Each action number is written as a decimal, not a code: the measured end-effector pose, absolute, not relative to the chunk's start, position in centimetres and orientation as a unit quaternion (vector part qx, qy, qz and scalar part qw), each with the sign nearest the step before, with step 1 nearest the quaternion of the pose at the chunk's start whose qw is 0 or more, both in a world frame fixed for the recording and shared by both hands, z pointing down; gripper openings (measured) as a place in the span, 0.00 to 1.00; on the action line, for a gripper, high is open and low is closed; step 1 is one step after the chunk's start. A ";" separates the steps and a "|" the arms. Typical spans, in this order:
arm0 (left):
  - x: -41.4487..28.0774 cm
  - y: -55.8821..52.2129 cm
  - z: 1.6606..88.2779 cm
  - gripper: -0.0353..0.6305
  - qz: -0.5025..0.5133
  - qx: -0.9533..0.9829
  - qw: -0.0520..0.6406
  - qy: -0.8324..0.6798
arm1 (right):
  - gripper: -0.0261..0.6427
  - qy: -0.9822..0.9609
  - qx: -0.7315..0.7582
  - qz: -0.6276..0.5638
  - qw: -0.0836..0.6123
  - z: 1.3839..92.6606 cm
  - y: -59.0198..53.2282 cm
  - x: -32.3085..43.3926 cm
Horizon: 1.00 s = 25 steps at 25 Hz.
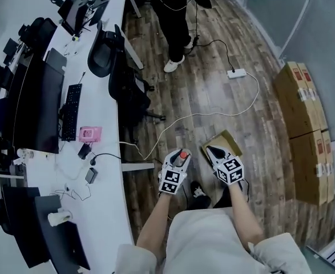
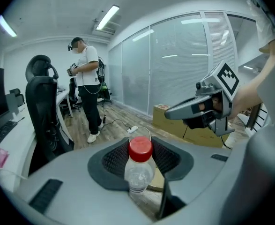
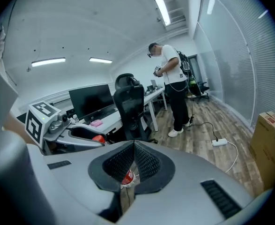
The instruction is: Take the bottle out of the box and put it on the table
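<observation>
The left hand-held gripper (image 2: pixel 141 146) clamps a clear, red-capped bottle (image 2: pixel 138 170) upright between its jaws, in the air near the white counter (image 1: pixel 107 153). The right hand-held gripper (image 3: pixel 133 146), jaws closed together, hangs over the cardboard box (image 1: pixel 224 140) on the floor (image 1: pixel 213 96).

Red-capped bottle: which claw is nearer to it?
Left. The left claw grips the bottle between its pads. The right claw is off to the side, clear of the bottle, and shut on nothing.
</observation>
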<state>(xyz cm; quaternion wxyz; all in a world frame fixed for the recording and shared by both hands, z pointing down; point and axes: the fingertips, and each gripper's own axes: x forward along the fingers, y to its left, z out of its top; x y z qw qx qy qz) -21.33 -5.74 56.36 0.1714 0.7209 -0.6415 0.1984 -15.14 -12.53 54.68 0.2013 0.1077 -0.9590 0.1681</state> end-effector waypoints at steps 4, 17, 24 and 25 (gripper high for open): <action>-23.2 -4.6 53.5 0.29 0.186 0.707 0.167 -0.662 | 0.10 -0.968 0.072 0.147 0.190 51.9 -10.6 -17.6; -28.0 2.7 47.9 0.29 0.160 0.671 0.167 -0.705 | 0.10 -0.972 -0.056 0.125 0.189 49.8 -1.5 -24.8; -33.5 12.4 46.5 0.29 0.140 0.600 0.189 -0.765 | 0.10 -0.964 -0.156 0.110 0.186 48.1 7.7 -31.1; -34.6 14.1 46.0 0.29 0.138 0.587 0.190 -0.775 | 0.10 -0.962 -0.173 0.107 0.183 47.6 9.2 -32.3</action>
